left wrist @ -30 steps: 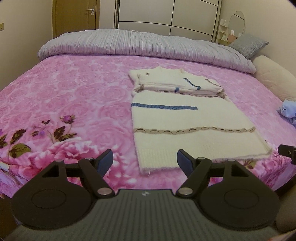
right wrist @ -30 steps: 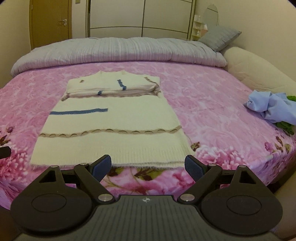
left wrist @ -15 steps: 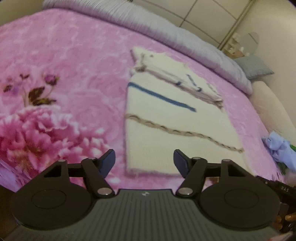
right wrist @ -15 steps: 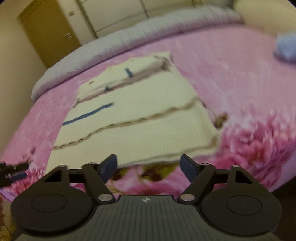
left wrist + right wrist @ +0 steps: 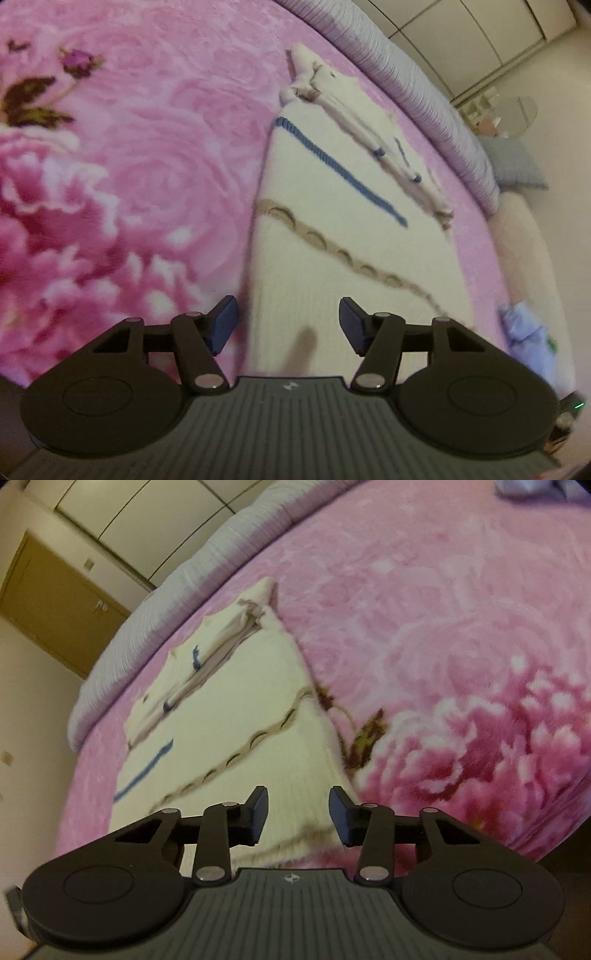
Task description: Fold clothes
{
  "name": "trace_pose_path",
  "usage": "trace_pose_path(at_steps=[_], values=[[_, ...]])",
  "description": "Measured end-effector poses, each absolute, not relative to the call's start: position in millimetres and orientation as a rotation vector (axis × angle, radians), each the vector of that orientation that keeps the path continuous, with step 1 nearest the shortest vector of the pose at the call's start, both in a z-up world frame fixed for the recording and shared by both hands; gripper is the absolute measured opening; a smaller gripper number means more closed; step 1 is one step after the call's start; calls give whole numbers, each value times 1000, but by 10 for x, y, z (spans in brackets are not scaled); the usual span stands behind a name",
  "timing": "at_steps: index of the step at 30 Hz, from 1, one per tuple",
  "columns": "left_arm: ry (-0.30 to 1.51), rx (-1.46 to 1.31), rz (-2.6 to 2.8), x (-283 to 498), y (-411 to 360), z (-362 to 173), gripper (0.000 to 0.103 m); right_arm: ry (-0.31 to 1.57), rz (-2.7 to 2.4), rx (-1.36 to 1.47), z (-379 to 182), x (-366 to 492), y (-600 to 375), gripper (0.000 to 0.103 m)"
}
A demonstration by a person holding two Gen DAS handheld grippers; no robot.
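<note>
A cream knit sweater (image 5: 332, 229) with a blue stripe and a tan looped band lies flat on the pink floral bedspread (image 5: 129, 184), its sleeves folded across the top. My left gripper (image 5: 288, 325) is open, its jaws straddling the sweater's near left hem corner. In the right wrist view the sweater (image 5: 236, 716) lies the same way, and my right gripper (image 5: 298, 814) is open over the near right hem corner. Neither gripper holds cloth.
A grey striped duvet (image 5: 424, 92) lies rolled along the head of the bed. A light blue garment (image 5: 524, 339) lies at the bed's right edge. Wardrobe doors (image 5: 147, 520) and a brown door (image 5: 48, 602) stand behind the bed.
Both grippers have moved forward and down to the sweater's near hem corners, tilting outward. The right jaws have narrowed somewhat. The sweater has not moved.
</note>
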State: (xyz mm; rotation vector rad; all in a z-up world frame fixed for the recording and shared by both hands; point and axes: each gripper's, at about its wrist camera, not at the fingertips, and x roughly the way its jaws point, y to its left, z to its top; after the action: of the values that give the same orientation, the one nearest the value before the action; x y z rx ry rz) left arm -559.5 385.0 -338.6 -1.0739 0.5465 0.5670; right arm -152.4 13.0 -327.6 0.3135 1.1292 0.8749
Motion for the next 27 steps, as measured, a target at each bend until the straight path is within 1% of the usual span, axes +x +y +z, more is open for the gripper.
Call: trace_pose_path(at_steps=[1,3,4,6,7,10,11,13,15,17,20,23,25,27], values=[[528,-1104,532,-5581,3867,-3416,55,1142,879,336,-3311,-1472,125,41],[506,-1155,481,-5551,3895,-3483,55,1164,888,368,-3368,-1390,145,33],[503,-1165,479,-5554,3903,-3518,53,1174,895,379,-3397,-1350,156,33],[489,-1187,476,-5590,3929,-3569,47,1191,899,393,-3444,-1278,177,27],[479,-1206,471,-5622,3949,-3584,45,1197,898,397,-3463,-1244,185,27],[466,-1223,461,-5686,3979,-3588,45,1173,900,434,-3430,-1156,138,27],[469,-1216,457,-5677,3980,-3586,46,1164,886,422,-3407,-1130,123,28],[471,-1206,455,-5642,3971,-3585,51,1147,859,399,-3363,-1077,92,31],[466,-1199,454,-5601,3969,-3587,54,1160,856,386,-3388,-1042,53,32],[461,-1198,452,-5571,3977,-3591,54,1205,863,378,-3472,-1037,52,32],[452,-1206,440,-5560,3995,-3598,52,1268,937,421,-3629,-1072,98,32],[436,-1227,428,-5585,4004,-3612,50,1281,960,497,-3731,-1066,137,33],[437,-1231,428,-5592,4005,-3635,41,1285,966,529,-3758,-1040,158,34],[441,-1229,427,-5595,4003,-3644,39,1290,972,539,-3780,-1016,176,33]])
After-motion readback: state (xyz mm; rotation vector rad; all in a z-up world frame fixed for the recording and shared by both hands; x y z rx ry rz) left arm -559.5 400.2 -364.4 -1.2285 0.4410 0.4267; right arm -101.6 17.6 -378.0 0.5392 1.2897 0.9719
